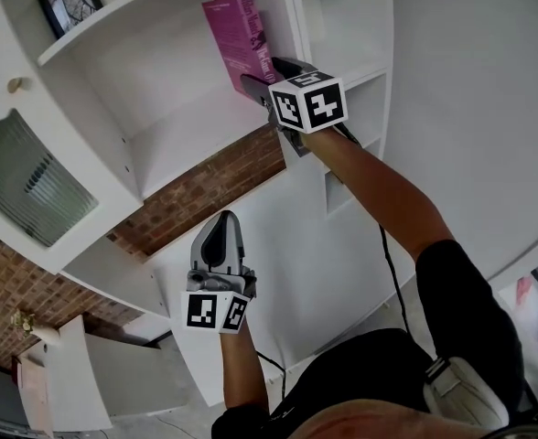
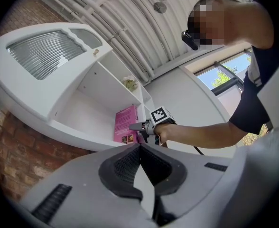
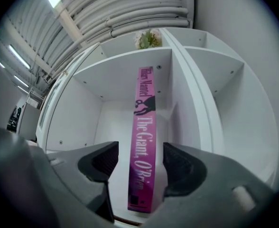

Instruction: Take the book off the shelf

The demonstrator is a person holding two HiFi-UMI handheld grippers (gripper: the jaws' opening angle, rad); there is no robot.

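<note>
A pink book [image 1: 237,44] stands upright on the white shelf [image 1: 187,144], against the right wall of its compartment. My right gripper [image 1: 267,73] reaches up to it. In the right gripper view the pink book's spine [image 3: 146,103] runs between my jaws, with a gap on each side, so the right gripper [image 3: 140,161] is open and the pads do not press on the book. My left gripper [image 1: 221,219] hangs lower, below the shelf board, away from the book. The left gripper view shows its jaws [image 2: 139,147] meeting at the tips with nothing between them; the book [image 2: 125,125] is far ahead.
A framed picture [image 1: 69,3] stands on the shelf above. A ribbed-glass cabinet door [image 1: 22,186] is at the left and a brick wall [image 1: 205,190] shows under the shelf. A plant [image 3: 148,38] sits on top of the unit. Narrow compartments [image 3: 215,89] lie right of the book.
</note>
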